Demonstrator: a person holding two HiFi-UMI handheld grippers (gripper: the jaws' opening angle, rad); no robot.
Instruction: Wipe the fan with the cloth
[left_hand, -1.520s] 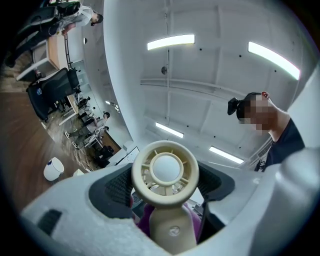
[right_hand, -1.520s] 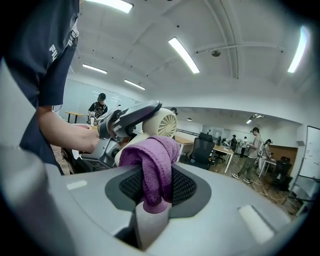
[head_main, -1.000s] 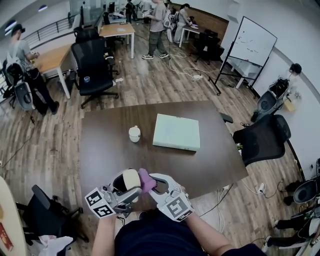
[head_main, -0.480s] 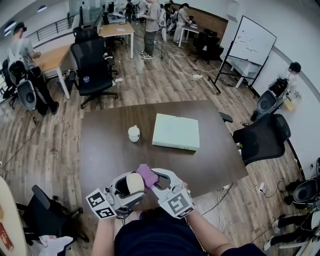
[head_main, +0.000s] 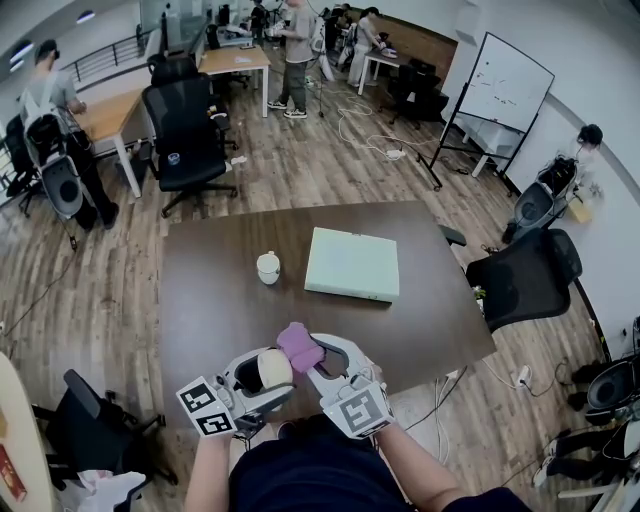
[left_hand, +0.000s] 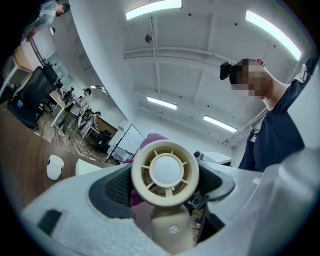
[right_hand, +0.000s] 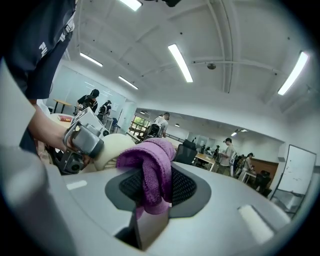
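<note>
Left gripper (head_main: 265, 376): fingers clamped on small cream plastic fan (left_hand: 165, 172), round head facing its camera, held over 6 o'clock edge of dark brown table (head_main: 220, 290). Right gripper (head_main: 310, 357): fingers pinching bunched purple cloth (right_hand: 152, 170), angled inward toward 11 o'clock. Cloth sits at fan's 1 o'clock, just beside head. Both forearms close to torso.
</note>
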